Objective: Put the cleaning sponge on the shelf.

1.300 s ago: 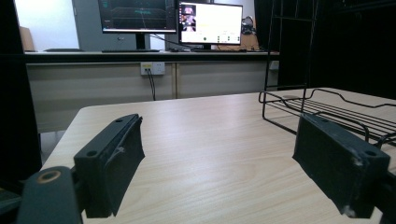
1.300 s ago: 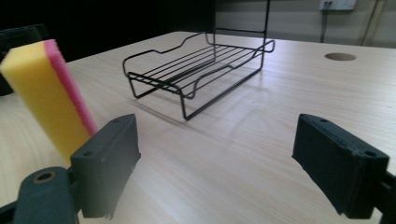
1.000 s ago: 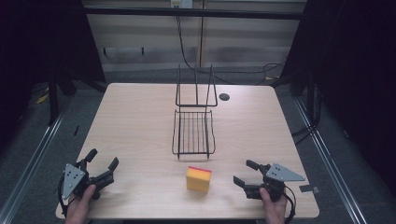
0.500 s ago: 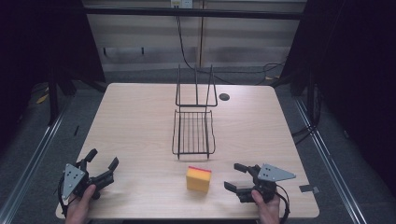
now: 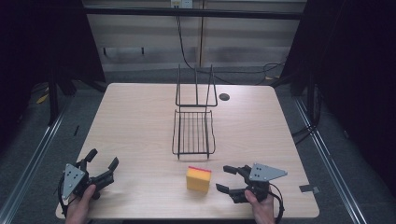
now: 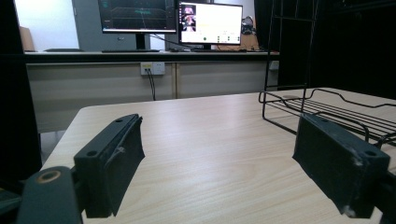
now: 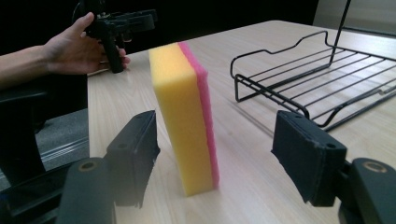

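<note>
A yellow sponge with a pink face (image 5: 198,179) (image 7: 184,116) stands on edge on the wooden table (image 5: 140,121), near its front. My right gripper (image 5: 223,178) (image 7: 217,133) lies level just right of it and points at it. Its jaws are open and have just been closing; the sponge stands a little ahead of the pads (image 7: 135,149), untouched. My left gripper (image 5: 102,159) (image 6: 219,140) rests at the front left corner, open with nothing between its fingers. The right gripper view also shows it far off, in a hand (image 7: 74,46).
A black wire rack (image 5: 194,133) (image 6: 327,107) (image 7: 303,65) with an upright back frame sits mid-table, behind the sponge. A round black cable port (image 5: 224,97) lies at the back right. Monitors (image 6: 210,21) stand on a desk beyond the table.
My right gripper has slid left toward the sponge and its jaws have narrowed. The left gripper, the sponge and the rack have stayed put.
</note>
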Available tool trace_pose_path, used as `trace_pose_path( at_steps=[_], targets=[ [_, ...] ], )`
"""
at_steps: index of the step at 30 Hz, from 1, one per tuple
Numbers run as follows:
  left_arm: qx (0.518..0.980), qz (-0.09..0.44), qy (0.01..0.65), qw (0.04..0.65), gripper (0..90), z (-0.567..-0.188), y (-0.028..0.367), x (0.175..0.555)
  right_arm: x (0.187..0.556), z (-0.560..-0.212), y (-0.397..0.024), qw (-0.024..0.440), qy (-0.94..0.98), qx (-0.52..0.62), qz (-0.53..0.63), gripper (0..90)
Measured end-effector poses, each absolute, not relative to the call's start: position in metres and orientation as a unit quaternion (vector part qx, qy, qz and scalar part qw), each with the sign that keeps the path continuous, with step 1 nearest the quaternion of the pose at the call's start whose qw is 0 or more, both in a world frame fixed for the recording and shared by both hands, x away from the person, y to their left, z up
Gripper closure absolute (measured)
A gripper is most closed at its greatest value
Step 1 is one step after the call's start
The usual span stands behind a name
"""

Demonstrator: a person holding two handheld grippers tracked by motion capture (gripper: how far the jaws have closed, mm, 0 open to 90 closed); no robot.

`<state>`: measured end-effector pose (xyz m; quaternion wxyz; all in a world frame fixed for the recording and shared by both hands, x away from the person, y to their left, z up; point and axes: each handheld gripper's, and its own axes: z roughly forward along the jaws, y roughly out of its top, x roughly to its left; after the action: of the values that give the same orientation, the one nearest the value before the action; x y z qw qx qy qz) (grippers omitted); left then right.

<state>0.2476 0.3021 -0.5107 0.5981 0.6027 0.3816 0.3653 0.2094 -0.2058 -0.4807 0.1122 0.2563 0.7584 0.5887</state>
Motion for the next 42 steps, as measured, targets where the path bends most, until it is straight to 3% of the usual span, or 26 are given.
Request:
trace_pose_path(
  at_steps=[42],
  targets=[
    [0.603, 0.365, 0.381, 0.598, 15.5, -0.511, 0.302, 0.248, 0.237, -0.479, -0.158, 0.071, 0.772, 0.202, 0.598, 41.3]
  ],
)
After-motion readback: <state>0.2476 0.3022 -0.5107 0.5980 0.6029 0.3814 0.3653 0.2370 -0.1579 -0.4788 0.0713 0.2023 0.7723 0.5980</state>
